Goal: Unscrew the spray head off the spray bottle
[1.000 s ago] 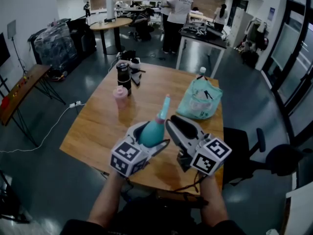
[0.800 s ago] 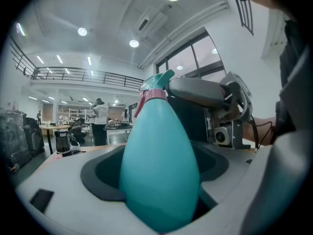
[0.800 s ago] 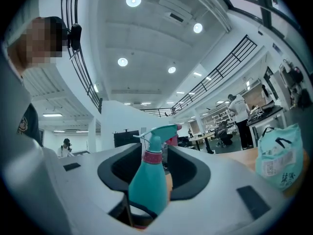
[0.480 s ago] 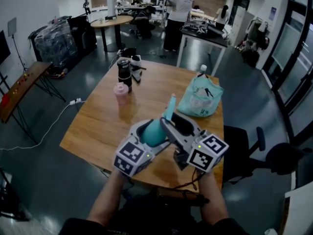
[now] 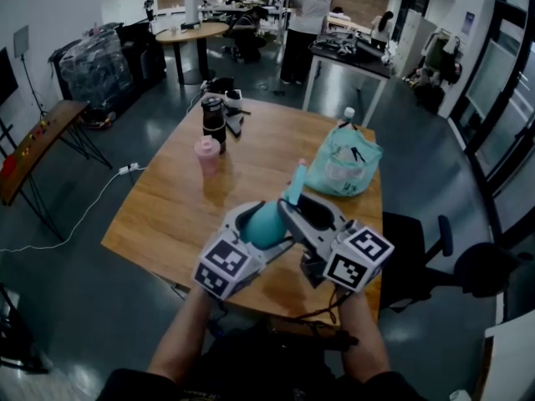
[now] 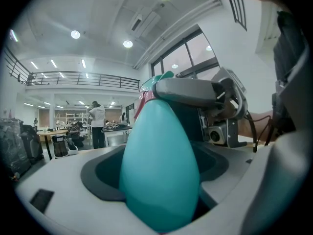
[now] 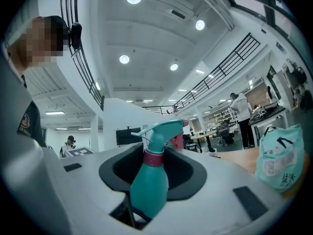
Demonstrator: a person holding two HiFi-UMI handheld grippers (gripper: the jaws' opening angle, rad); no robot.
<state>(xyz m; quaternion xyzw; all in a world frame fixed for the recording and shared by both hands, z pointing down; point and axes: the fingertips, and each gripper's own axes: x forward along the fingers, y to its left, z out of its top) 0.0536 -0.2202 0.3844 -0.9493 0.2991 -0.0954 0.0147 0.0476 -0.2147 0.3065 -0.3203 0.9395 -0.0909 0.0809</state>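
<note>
A teal spray bottle [image 5: 264,225] with a dark red collar [image 7: 155,158] and teal spray head [image 5: 297,180] is held above the near table edge. My left gripper [image 5: 251,234] is shut on the bottle's body [image 6: 159,165], which fills the left gripper view. My right gripper [image 5: 292,210] reaches in from the right at neck height. Its jaws have just been closing; the collar and bottle top [image 7: 149,185] stand between them with dark gaps on both sides. One right finger [image 6: 190,89] crosses the bottle's top.
On the wooden table [image 5: 175,207] stand a teal bag [image 5: 343,167], a white-capped bottle [image 5: 346,117], a pink cup [image 5: 206,153] and a black jug [image 5: 213,119]. A black office chair [image 5: 435,249] is at the right. People [image 5: 305,23] stand far back.
The spray head has tipped slightly to the right, and the right gripper's jaws now overlap the bottle's neck more than a second ago. Both hands stay near the same spot.
</note>
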